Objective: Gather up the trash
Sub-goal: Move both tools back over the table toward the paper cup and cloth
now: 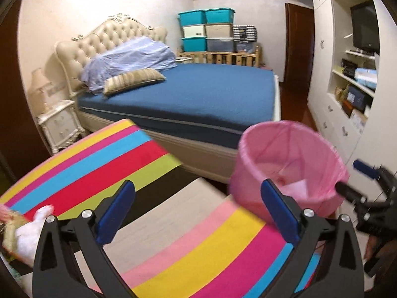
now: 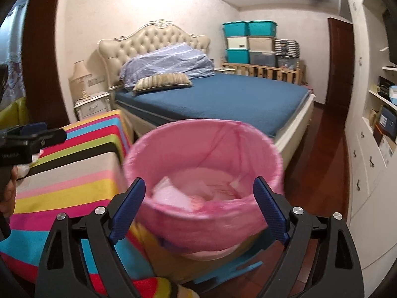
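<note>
Looking along the left gripper (image 1: 197,213), its two blue fingers (image 1: 116,213) stand wide apart with nothing between them but the striped cloth (image 1: 193,245) on the table. The pink bin (image 1: 287,171) sits at the right middle of this view, just past the right finger, so it is beside the jaws and not inside them. White crumpled trash (image 1: 29,236) lies at the lower left edge, off to the side of the left finger. This trash could get missed, I think, because the gripper points away from it. The picture is blurry, so a fast swing might bump the bin and tip it off the table edge. Through the right wrist view, the right gripper (image 2: 199,211) also has its jaws wide apart and holds nothing. The bin fills the middle of the frame, its near rim between the two fingers. Papers (image 2: 173,193) already lie inside. A hard push here could knock it over, I think.
</note>
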A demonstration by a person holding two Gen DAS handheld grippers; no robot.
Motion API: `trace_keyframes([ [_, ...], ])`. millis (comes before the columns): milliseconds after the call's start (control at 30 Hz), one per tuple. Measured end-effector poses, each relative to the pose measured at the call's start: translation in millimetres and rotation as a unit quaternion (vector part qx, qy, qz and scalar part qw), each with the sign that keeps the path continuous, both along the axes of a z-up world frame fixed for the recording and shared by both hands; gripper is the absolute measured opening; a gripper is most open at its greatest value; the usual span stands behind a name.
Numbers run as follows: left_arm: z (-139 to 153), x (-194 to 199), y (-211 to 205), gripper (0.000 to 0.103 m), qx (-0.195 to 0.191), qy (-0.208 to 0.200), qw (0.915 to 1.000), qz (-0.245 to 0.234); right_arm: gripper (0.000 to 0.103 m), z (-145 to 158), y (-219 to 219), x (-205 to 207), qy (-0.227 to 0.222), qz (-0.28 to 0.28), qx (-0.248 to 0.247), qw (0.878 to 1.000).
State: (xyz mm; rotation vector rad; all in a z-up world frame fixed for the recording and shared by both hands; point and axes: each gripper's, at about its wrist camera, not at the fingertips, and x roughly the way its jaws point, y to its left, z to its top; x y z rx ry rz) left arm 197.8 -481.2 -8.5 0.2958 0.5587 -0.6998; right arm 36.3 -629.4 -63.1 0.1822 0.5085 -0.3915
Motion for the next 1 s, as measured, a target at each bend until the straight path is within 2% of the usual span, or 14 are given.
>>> trace_keyframes([
  [267, -7.7, -10.8, 100.3, 0.098, 0.011, -0.015, 0.9982, 0.056, 0.084, 3.6, 71.6, 33.4, 0.005, 0.07, 0.005, 0.998],
  [400, -5.3, -17.9, 153.6, 0.098, 0.011, -0.035, 0.9951, 0.092, 0.084, 4.7, 110.5, 52.6, 0.013, 0.107, 0.007, 0.994],
  [567, -8.6, -25.5, 223.4, 0.098, 0.029, -0.056, 0.9882, 0.139, 0.084, 8.6, 164.1, 76.6, 0.023, 0.159, 0.011, 0.987],
  [767, -11.1, -31.1, 315.5, 0.098, 0.057, -0.079, 0.9733, 0.208, 0.084, 11.9, 237.1, 104.4, 0.035, 0.226, 0.002, 0.973],
  [867, -7.1, -27.9, 358.8, 0.098, 0.054, -0.076, 0.9647, 0.246, 0.084, 11.1, 276.1, 117.7, 0.046, 0.261, -0.004, 0.964],
  [1000, -6.8, -13.9, 427.2, 0.098, 0.045, -0.055, 0.9483, 0.309, 0.084, 6.8, 325.7, 134.1, 0.063, 0.308, -0.011, 0.949],
])
